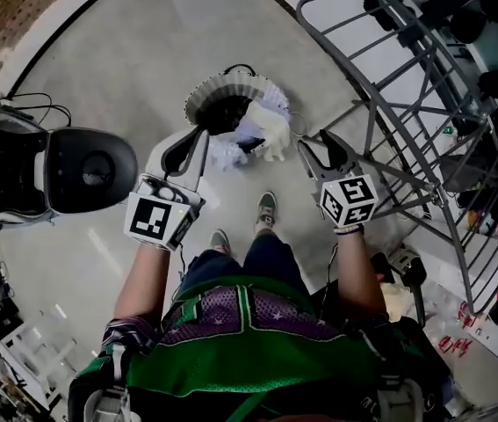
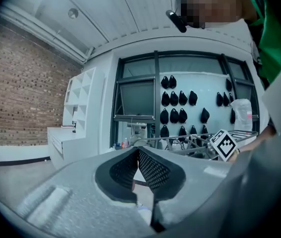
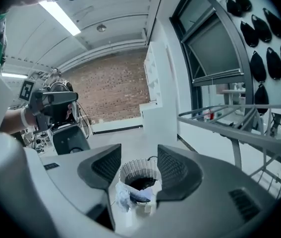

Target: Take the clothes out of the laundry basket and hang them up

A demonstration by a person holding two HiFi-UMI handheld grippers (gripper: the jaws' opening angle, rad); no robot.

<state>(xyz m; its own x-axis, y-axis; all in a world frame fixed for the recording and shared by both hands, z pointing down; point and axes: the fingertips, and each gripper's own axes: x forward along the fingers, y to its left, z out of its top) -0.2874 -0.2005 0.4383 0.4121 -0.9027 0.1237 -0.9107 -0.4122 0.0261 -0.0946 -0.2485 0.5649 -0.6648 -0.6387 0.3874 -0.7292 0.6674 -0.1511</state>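
Down on the floor, the clothes (image 1: 262,130) spill over the near rim of the laundry basket (image 1: 218,88), toward the person's feet. They lie ahead of and below both grippers, well apart from each. The right gripper (image 1: 313,144), jaws spread and empty, frames the heap between them, so it looks better placed. The left gripper (image 1: 201,133) is pressed together on nothing. The drying rack (image 1: 407,104) stands off to the right.

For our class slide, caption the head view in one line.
Person above a laundry basket with clothes draped over its rim; left gripper shut, right gripper open, both empty, drying rack alongside.
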